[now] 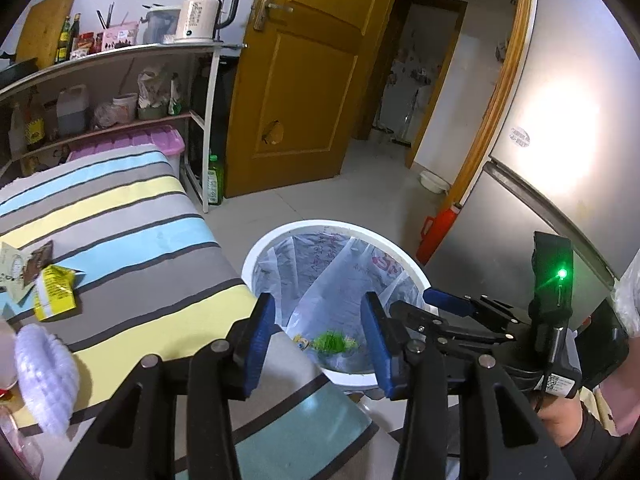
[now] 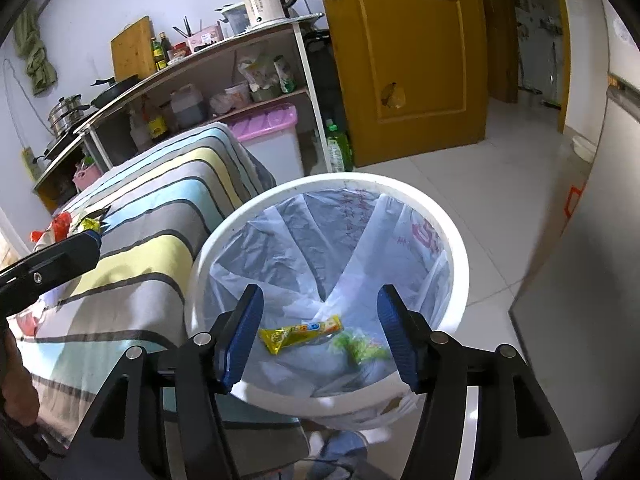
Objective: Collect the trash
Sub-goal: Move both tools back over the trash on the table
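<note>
A white trash bin [image 1: 256, 248] [image 2: 460, 264] lined with a clear bag stands on the floor beside the striped table. A yellow wrapper [image 2: 300, 333] and a green wrapper [image 1: 330, 342] [image 2: 356, 346] lie inside it. My right gripper [image 2: 320, 332] is open and empty above the bin mouth; it also shows in the left wrist view [image 1: 448, 306]. My left gripper [image 1: 318, 338] is open and empty over the table corner and bin edge. On the table lie a yellow packet [image 1: 54, 292], a beige and brown wrapper [image 1: 24, 268] and red and yellow wrappers [image 2: 74, 226].
The striped tablecloth [image 1: 132, 232] covers the table at left. A white fuzzy object [image 1: 46, 376] sits at its near left edge. A shelf with kettle [image 1: 204, 12], a wooden door [image 1: 304, 76], a fridge [image 1: 560, 140] and a red container [image 1: 438, 232] surround the tiled floor.
</note>
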